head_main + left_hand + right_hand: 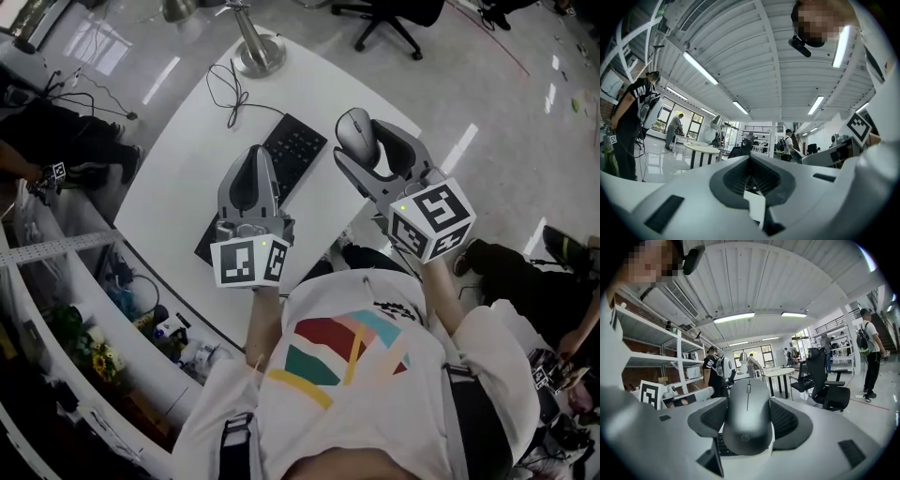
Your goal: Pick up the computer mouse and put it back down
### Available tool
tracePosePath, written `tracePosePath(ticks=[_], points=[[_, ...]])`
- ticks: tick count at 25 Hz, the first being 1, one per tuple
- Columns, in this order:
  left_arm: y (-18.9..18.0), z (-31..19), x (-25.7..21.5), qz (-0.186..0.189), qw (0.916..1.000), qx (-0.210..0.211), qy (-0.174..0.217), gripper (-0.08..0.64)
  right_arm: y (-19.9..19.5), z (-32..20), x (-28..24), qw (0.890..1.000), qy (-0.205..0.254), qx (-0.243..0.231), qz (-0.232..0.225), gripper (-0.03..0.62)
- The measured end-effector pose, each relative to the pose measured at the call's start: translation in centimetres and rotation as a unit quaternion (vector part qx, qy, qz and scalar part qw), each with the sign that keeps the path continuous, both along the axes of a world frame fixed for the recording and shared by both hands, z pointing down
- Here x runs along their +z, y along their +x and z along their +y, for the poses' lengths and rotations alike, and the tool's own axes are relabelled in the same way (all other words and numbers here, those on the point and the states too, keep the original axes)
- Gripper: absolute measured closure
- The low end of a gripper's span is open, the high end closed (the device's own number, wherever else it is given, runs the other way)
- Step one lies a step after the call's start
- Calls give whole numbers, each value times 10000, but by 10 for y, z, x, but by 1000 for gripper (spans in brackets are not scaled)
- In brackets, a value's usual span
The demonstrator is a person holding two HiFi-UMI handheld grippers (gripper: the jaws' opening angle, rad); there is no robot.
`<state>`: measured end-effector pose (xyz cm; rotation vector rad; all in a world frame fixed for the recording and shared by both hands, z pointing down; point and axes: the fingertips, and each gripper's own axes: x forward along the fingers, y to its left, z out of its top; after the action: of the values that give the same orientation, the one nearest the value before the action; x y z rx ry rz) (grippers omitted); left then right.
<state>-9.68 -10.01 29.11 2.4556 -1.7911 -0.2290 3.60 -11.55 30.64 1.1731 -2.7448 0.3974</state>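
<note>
Two contacts only on the computer mouse (746,432): pinched at its flanks between the ribbed dark pads (788,419) of the right gripper (749,416), scroll wheel and buttons facing up and left untouched. Appeared to be held off the desk (187,159), above its right-hand edge and just beside the far end of the black keyboard (298,142); from the head view, mouse (357,134) seen seated between the jaws of the right gripper (367,150), rounded back towards the camera. Judged light and rigid, a hard plastic shell unlikely to deform under the pads. Judged also smooth and curved, tapering towards nose and tail, hence liable to slide forward or backward under too hard a squeeze. Best taken across the widest part of the flanks, as shown, never over the buttons. Not thought fragile, yet better set down flat on its underside than dropped. Left gripper (251,171) idle above the near end of the keyboard, towards the near edge of the desk; in its own view (751,176), jaws brought fully together with nothing between them. Lamp base (258,52) and loose cable (230,89) at the far edge, well apart from both tools.
</note>
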Motion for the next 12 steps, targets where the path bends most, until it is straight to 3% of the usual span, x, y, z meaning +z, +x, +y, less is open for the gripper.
tracePosePath(ticks=[8, 12], points=[[-2, -2, -5, -327, 9992, -239, -37, 515, -1, 5, -3, 9999, 49, -86, 14, 296], [-3, -2, -9, -20, 9998, -204, 35, 515, -2, 5, -1, 9998, 12, -171, 27, 296]])
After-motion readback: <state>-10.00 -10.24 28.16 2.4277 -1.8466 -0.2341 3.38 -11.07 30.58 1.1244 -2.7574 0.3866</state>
